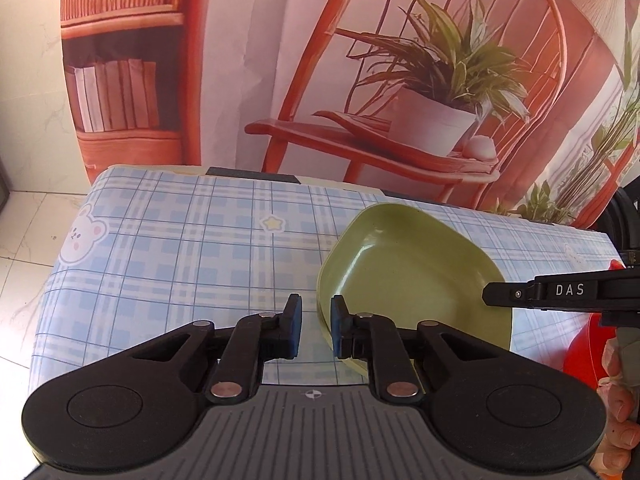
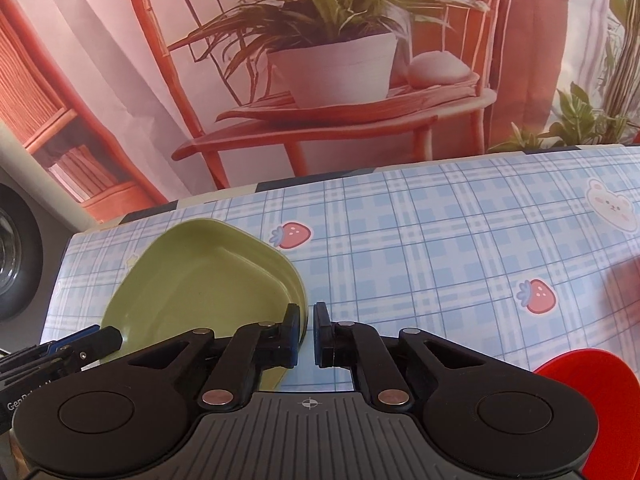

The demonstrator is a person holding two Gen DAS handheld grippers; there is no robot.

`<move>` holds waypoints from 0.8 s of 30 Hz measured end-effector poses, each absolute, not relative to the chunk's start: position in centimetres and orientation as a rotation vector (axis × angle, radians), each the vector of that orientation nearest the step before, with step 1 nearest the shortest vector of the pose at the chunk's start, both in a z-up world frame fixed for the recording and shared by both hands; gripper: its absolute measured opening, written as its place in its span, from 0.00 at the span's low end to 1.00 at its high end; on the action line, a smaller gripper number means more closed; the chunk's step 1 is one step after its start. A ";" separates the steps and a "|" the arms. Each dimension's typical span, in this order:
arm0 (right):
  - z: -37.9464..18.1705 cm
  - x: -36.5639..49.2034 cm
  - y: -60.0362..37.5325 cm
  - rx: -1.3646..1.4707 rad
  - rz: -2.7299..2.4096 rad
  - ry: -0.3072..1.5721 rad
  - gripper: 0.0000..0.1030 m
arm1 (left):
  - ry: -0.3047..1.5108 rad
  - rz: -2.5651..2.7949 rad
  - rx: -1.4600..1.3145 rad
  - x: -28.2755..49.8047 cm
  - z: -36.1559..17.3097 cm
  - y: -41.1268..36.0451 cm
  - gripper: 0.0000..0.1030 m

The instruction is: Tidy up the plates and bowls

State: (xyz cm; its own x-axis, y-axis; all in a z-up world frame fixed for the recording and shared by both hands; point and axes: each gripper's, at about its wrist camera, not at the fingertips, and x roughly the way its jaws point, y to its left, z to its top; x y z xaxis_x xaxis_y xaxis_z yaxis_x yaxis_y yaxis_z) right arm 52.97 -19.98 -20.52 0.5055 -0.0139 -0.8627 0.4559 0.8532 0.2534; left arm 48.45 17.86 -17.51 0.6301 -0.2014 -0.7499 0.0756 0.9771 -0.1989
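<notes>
A green rounded-triangle plate (image 1: 404,268) lies on the blue checked tablecloth (image 1: 180,248). My left gripper (image 1: 316,326) straddles the plate's left rim with a narrow gap, rim between the blue pads. My right gripper (image 2: 307,334) straddles the right rim of the same plate (image 2: 200,284), jaws nearly closed on it. In the left wrist view the right gripper's finger (image 1: 540,292) reaches over the plate from the right. In the right wrist view the left gripper's fingertip (image 2: 92,340) shows at the plate's left edge. A red plate (image 2: 588,384) lies at the lower right.
The tablecloth (image 2: 440,248) has bear and strawberry prints. A printed backdrop (image 1: 360,80) of a chair and potted plant hangs behind the table's far edge. The red plate also shows at the right edge of the left wrist view (image 1: 588,344), beside a hand.
</notes>
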 end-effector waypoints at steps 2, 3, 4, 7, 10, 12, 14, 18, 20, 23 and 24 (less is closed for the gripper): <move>-20.4 52.8 -19.7 0.489 -0.291 1.010 0.06 | 0.882 -0.165 -0.148 48.4 -17.4 17.7 0.13; -20.3 52.7 -19.6 0.496 -0.288 1.011 0.06 | 0.889 -0.171 -0.161 48.3 -17.4 17.8 0.09; -20.1 52.6 -19.5 0.501 -0.288 1.013 0.06 | 0.897 -0.169 -0.171 48.3 -17.4 18.0 0.08; -19.7 52.3 -19.3 0.524 -0.288 1.025 0.06 | 0.916 -0.159 -0.189 48.0 -17.4 18.5 0.07; -19.2 51.6 -18.9 0.555 -0.287 1.032 0.06 | 0.922 -0.151 -0.213 47.4 -16.9 19.1 0.07; -18.6 51.1 -18.4 0.567 -0.277 1.031 0.06 | 0.925 -0.142 -0.207 46.7 -16.2 19.3 0.07; -17.8 50.5 -17.9 0.569 -0.270 1.031 0.06 | 0.924 -0.139 -0.198 45.9 -15.3 19.5 0.07; -15.6 48.6 -17.2 0.587 -0.248 1.011 0.06 | 0.899 -0.136 -0.159 43.6 -12.9 19.7 0.07; -14.5 47.5 -16.9 0.586 -0.238 0.996 0.06 | 0.882 -0.140 -0.144 42.4 -11.7 19.5 0.07; -12.7 45.3 -16.6 0.578 -0.225 0.971 0.06 | 0.862 -0.146 -0.127 40.5 -10.0 18.9 0.07; -12.1 44.4 -16.6 0.579 -0.223 0.966 0.06 | 0.857 -0.150 -0.121 39.8 -9.5 18.6 0.07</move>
